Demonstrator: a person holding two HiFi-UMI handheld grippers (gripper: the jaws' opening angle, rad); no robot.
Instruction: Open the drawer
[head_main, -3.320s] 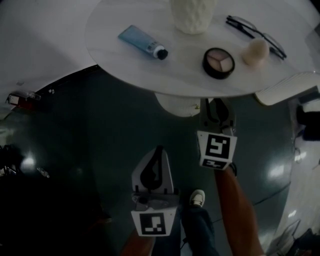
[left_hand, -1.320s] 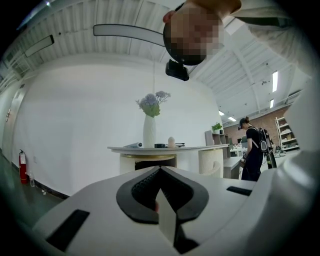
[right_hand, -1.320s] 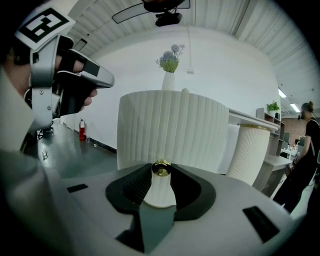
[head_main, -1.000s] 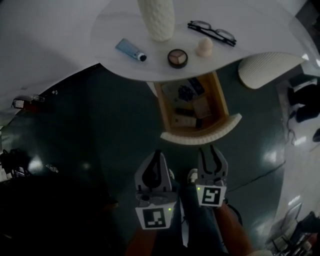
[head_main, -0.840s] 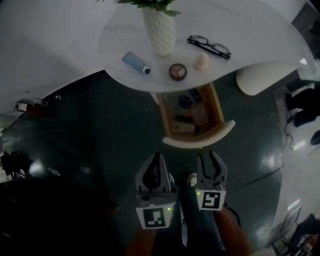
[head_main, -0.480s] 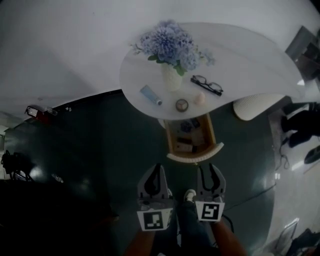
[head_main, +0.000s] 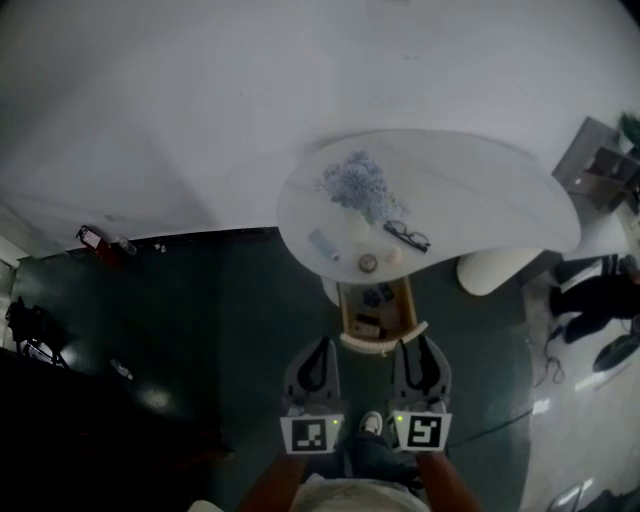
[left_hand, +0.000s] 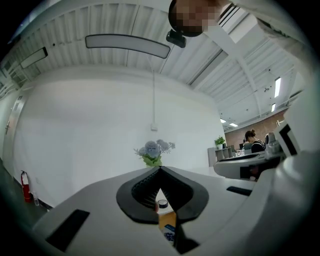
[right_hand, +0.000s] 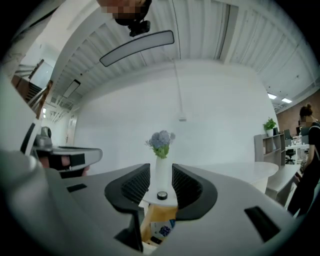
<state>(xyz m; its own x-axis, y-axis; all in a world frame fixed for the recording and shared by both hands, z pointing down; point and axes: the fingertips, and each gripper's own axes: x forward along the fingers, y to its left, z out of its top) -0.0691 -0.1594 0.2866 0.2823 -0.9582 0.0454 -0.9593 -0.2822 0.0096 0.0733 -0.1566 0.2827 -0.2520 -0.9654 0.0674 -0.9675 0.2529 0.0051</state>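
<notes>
The wooden drawer (head_main: 377, 318) with its white curved front (head_main: 384, 343) stands pulled out from under the white round table (head_main: 470, 200), with small items inside. Both grippers hang side by side well short of it, pointing at it. My left gripper (head_main: 320, 343) is shut with its tips together and nothing in it. My right gripper (head_main: 416, 345) is open and empty. In the left gripper view the drawer (left_hand: 167, 223) shows below the closed tips (left_hand: 160, 170). In the right gripper view the drawer (right_hand: 160, 220) and a white vase (right_hand: 161, 170) show through the gap between the jaws.
On the table stand a vase of blue flowers (head_main: 355, 187), glasses (head_main: 405, 237), a blue tube (head_main: 322, 245) and a round compact (head_main: 368, 263). A white seat (head_main: 490, 268) is to the right of the drawer, a seated person (head_main: 590, 300) further right. A fire extinguisher (head_main: 92, 243) stands by the wall.
The drawer, closed in the earliest frame, stands open. Over the last second both grippers and the head have risen, so table and drawer look smaller and farther. Neither jaw setting changed.
</notes>
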